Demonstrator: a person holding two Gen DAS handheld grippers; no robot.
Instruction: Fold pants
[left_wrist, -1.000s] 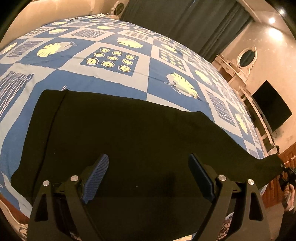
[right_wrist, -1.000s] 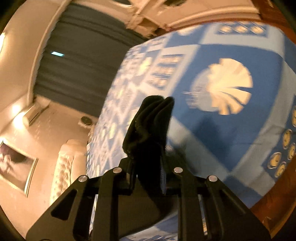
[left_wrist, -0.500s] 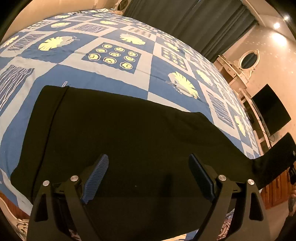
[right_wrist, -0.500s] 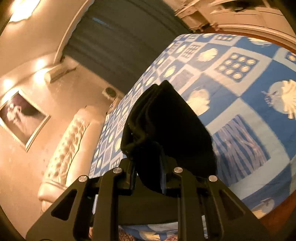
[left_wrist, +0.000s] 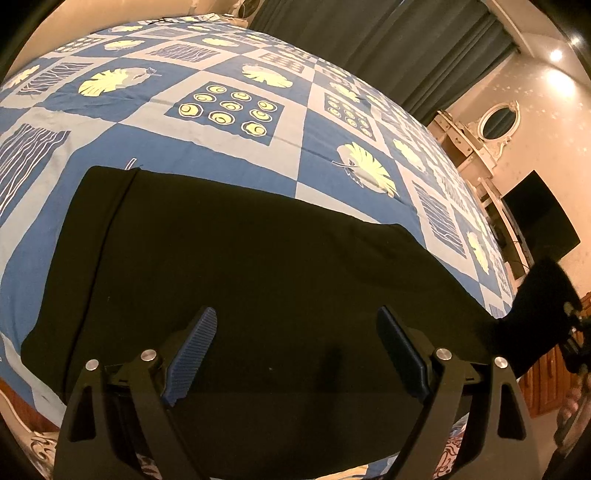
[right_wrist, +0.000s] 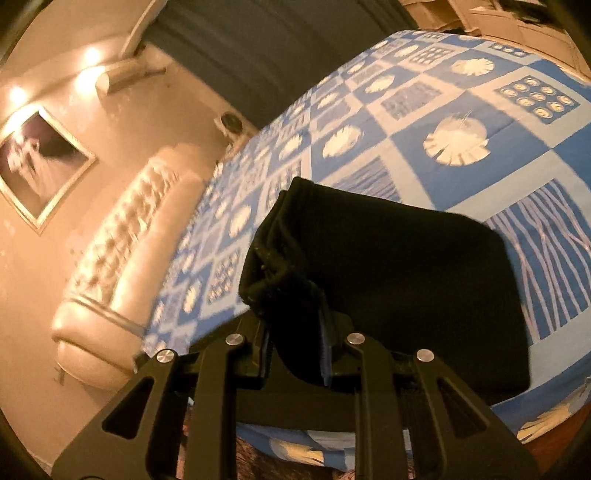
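Black pants (left_wrist: 240, 266) lie flat on the blue patterned bedspread (left_wrist: 207, 151), waistband end at the left. My left gripper (left_wrist: 295, 343) hovers open over the near part of the pants, nothing between its blue pads. At the right edge of the left wrist view the leg end (left_wrist: 535, 314) is lifted off the bed. My right gripper (right_wrist: 295, 325) is shut on that bunched leg end of the pants (right_wrist: 388, 266), which drapes down toward the bed.
A padded cream headboard (right_wrist: 122, 266) stands at the far end of the bed, dark curtains (left_wrist: 388, 48) behind it. A dresser with an oval mirror (left_wrist: 495, 122) and a dark TV (left_wrist: 539, 218) line the right wall. A hand (left_wrist: 572, 410) shows at the lower right.
My right gripper has carried the leg end up and across over the bed, rolling as it went, so the headboard now faces it. The left gripper has held still, open.
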